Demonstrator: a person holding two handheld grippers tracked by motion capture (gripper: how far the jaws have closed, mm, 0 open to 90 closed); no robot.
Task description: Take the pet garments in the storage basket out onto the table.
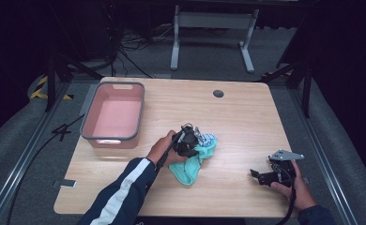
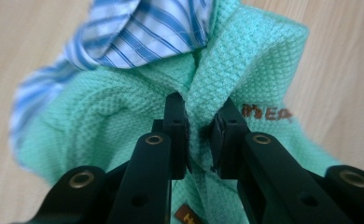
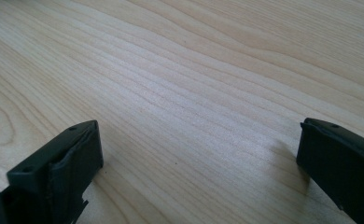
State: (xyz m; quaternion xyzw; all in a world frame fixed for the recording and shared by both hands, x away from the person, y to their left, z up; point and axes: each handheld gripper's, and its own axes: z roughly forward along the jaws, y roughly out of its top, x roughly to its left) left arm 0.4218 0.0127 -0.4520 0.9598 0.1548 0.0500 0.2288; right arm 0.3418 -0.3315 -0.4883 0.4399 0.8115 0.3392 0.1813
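A teal knit cloth [image 1: 194, 164] lies crumpled in the middle of the wooden table [image 1: 247, 117], with a blue-and-white striped cloth [image 1: 208, 139] bunched at its far end. My left gripper [image 1: 190, 140] sits on the pile, its jaws pinching a raised fold of the teal cloth [image 2: 124, 107] between the pads [image 2: 176, 135]; the striped cloth [image 2: 138, 28] lies just beyond. My right gripper [image 1: 261, 177] rests low at the table's near right, its fingers [image 3: 61, 163] wide apart over bare wood with nothing between them.
A pink bin [image 1: 113, 115] with a grey rim stands at the table's left, nothing inside it. A round cable hole [image 1: 218, 93] is near the far edge. Beyond the table stand a white frame and cables on the grey floor.
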